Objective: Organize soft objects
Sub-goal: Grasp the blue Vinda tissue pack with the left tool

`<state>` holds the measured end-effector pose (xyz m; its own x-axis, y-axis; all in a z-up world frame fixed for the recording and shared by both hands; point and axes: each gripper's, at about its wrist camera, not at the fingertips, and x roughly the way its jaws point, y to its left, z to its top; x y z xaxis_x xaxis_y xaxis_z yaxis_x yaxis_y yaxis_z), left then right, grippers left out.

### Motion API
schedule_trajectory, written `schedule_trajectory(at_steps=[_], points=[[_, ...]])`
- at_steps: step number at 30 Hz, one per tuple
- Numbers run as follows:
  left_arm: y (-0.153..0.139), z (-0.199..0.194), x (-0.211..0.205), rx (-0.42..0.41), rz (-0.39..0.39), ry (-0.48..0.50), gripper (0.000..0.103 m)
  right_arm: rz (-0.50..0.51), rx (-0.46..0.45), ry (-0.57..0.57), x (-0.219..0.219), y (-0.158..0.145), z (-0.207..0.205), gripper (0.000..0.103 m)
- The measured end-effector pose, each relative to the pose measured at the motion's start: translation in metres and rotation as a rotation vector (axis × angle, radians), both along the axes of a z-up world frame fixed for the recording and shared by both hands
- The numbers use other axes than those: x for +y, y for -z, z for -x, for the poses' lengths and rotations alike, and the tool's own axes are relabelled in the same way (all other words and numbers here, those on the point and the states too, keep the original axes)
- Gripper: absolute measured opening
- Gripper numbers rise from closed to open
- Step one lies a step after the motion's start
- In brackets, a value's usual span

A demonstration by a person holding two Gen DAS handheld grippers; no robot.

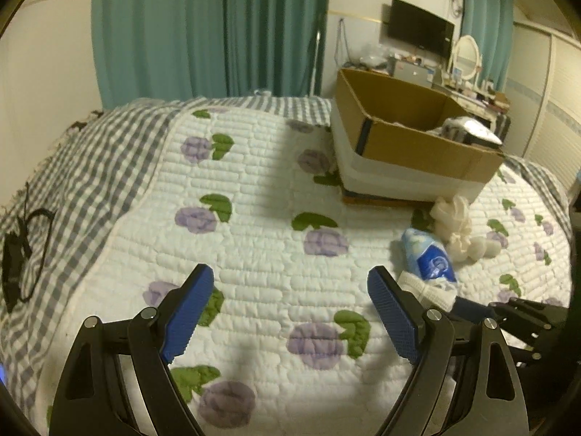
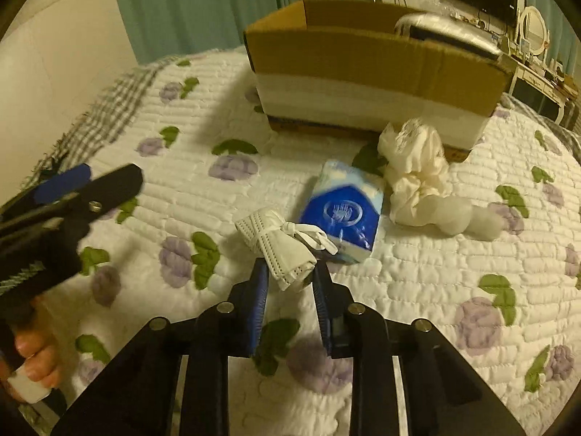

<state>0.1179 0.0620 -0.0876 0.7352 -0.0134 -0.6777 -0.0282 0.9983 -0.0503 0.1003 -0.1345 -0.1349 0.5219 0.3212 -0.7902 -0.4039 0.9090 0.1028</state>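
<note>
Mask (image 2: 279,243) left of tissue pack (image 2: 345,214), cloth bundle (image 2: 414,170) right, box (image 2: 363,61) behind

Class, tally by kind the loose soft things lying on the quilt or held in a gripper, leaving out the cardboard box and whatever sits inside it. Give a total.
Folded white face mask, held in the right gripper: 1
Blue tissue pack: 1
White crumpled cloth bundle: 1
Pale foam-like piece beside the bundle: 1
Total: 4

Folded white mask (image 2: 281,245), tissue pack (image 2: 345,214), cloth bundle (image 2: 414,167)
</note>
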Motion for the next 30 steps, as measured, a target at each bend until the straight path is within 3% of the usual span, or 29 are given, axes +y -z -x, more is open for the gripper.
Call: schedule_trajectory(at_steps=[7, 11, 18, 29, 30], points=[[-0.015, 0.017, -0.03, -0.025, -0.025, 0.045, 0.088, 0.029, -0.18, 0.09, -0.056, -0.056, 0.016, 0.024], [-0.011, 0.016, -0.06, 0.006, -0.012, 0.085, 0.088, 0.013, -0.224, 0.175, -0.099, -0.072, 0.006, 0.024], [0.017, -0.009, -0.11, 0.104, 0.058, 0.1, 0.088, 0.008, -0.151, 0.224, -0.123, -0.053, -0.02, 0.024], [0.055, -0.046, -0.139, 0.125, 0.006, 0.081, 0.085, 0.002, -0.073, 0.197, -0.123, -0.018, -0.045, 0.024], [0.058, -0.049, -0.139, 0.129, 0.008, 0.078, 0.078, -0.002, -0.071, 0.195, -0.124, -0.017, -0.046, 0.024]])
